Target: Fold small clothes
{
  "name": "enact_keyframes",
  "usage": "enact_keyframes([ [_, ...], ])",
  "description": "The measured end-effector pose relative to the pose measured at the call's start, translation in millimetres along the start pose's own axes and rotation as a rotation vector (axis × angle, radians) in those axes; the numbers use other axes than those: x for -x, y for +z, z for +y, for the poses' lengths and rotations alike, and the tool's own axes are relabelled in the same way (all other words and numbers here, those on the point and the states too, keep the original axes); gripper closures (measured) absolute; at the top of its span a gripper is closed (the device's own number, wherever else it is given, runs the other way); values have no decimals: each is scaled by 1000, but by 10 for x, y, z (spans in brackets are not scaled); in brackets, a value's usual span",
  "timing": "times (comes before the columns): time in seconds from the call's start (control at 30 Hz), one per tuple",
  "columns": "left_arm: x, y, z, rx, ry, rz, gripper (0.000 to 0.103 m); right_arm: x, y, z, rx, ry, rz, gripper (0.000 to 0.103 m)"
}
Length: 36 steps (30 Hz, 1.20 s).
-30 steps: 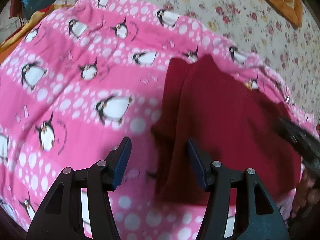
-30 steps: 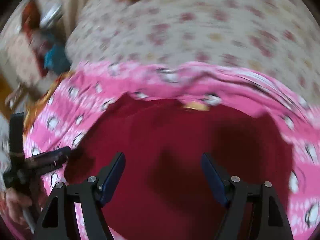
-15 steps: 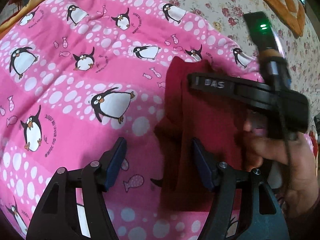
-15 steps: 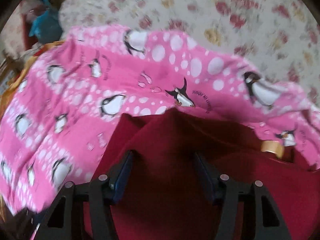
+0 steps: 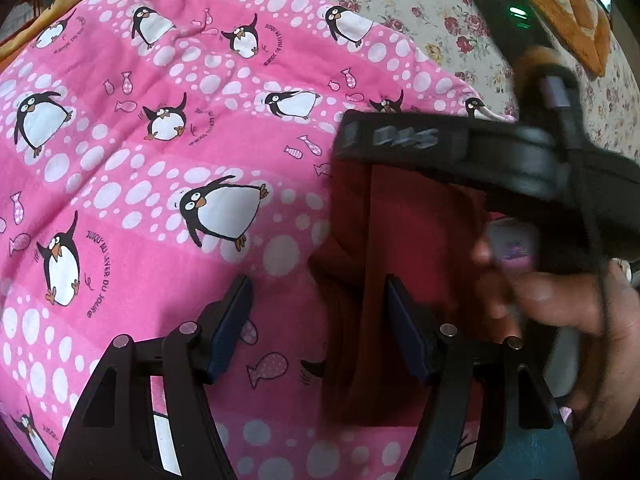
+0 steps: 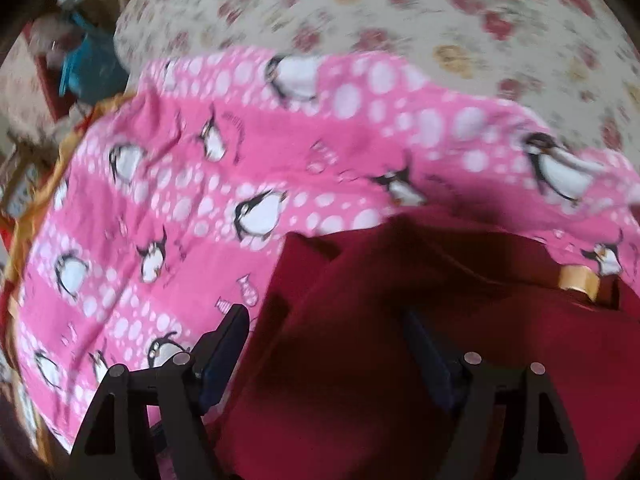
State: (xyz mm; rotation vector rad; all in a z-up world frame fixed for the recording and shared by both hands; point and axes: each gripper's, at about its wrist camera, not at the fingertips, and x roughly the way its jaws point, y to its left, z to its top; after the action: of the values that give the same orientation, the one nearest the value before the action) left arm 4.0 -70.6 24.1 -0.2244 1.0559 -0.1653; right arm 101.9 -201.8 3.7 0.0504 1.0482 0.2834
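A dark red garment [image 5: 404, 248] lies folded on a pink penguin-print blanket [image 5: 160, 184]. My left gripper [image 5: 316, 324] is open and empty; its jaws straddle the garment's left folded edge just above it. My right gripper [image 6: 324, 348] is open over the red garment [image 6: 400, 360], with its left jaw beside the cloth's left edge. In the left wrist view the right gripper's black body [image 5: 480, 152] and the hand holding it cross above the garment. A yellow label [image 6: 580, 280] shows at the garment's far right.
The blanket [image 6: 200, 184] lies on a floral bedsheet [image 5: 440, 12]. An orange quilted cloth [image 5: 560, 0] lies at the far right. Blue and red clutter [image 6: 84, 68] sits beyond the bed's left edge.
The right gripper has swung left and lower over the garment. The left gripper has crept slightly closer to the folded edge. Both stayed open.
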Motion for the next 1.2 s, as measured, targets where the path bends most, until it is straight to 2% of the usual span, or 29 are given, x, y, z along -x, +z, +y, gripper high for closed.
enact_keyframes([
  [0.1,-8,9,8,1,-3,-3,33,-84,11,131,55,-61,-10,22],
  [0.23,-20,12,2,-1,-1,-5,31,-113,-2,82,23,-41,-31,19],
  [0.43,-41,29,0,0,2,-10,30,172,-130,-199,-72,112,-107,19],
  [0.6,-50,20,-10,-3,5,-17,29,158,-282,-437,-122,207,-113,19],
  [0.9,-43,17,-2,3,-2,-19,29,150,-337,-410,-101,239,-135,13],
  [1.03,-39,25,6,9,-9,-16,28,138,-327,-417,-102,269,-132,7],
  [1.2,-26,36,25,18,-21,-12,28,144,-243,-321,-77,216,-77,6],
])
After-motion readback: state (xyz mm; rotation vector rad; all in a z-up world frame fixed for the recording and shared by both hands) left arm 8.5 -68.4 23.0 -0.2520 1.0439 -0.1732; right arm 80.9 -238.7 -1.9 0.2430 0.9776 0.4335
